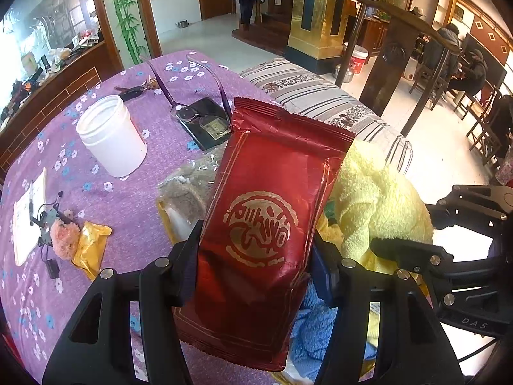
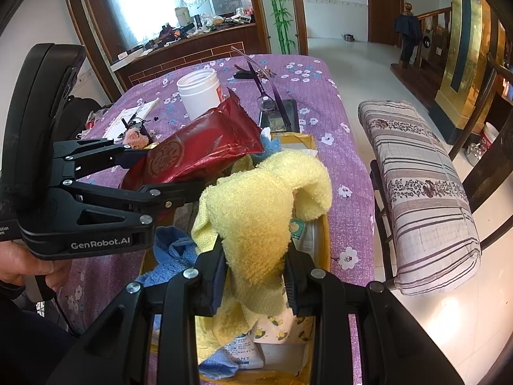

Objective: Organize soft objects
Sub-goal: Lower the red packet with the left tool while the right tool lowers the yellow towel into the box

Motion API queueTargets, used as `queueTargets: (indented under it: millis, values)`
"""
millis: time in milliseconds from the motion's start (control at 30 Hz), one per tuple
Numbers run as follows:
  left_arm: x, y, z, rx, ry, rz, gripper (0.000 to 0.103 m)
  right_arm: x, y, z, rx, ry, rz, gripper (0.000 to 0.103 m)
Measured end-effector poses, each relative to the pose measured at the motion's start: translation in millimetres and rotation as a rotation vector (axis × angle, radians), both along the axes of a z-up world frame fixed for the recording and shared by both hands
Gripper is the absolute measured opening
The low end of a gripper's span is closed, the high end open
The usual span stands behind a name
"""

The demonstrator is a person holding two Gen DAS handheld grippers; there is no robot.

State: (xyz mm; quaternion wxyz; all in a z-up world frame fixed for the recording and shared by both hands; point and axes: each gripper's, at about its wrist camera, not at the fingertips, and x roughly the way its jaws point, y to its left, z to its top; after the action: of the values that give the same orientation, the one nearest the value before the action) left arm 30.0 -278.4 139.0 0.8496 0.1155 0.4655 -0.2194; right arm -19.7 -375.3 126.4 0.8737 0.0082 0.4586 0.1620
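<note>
The left gripper (image 1: 256, 272) is clamped on a red foil packet (image 1: 269, 211), which stands tilted above the worktop (image 1: 105, 73) with its sealed top edge pointing away. The right gripper (image 2: 255, 276) pinches a yellow towel (image 2: 256, 205), lifted so that it drapes over itself above an open cardboard box (image 2: 322, 243). Inside the box lie a blue cloth (image 2: 170, 253) and white printed pouches (image 2: 282, 330). Just beyond the box on the purple flowered cover sit eyeglasses (image 1: 192, 112) on a dark phone (image 1: 208, 125), a white plastic jar (image 1: 110, 134) and a small yellow packet (image 1: 91, 247). A striped cushion (image 2: 420, 189) rests on a chair beside the worktop.
</note>
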Motion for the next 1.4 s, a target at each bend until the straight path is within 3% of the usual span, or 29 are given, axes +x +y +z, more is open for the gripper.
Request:
queueTargets:
  millis: [867, 1400]
  values:
    - [30.3, -15.7, -42.0, 0.015, 0.107, 0.030, 0.058, 9.1, 0.2, -33.8, 0.028, 0.080, -0.020, 0.030]
    - [23.0, 4.2, -32.2, -0.079, 0.149, 0.023, 0.060, -2.1, -1.6, -11.7, 0.010, 0.047, -0.092, 0.040]
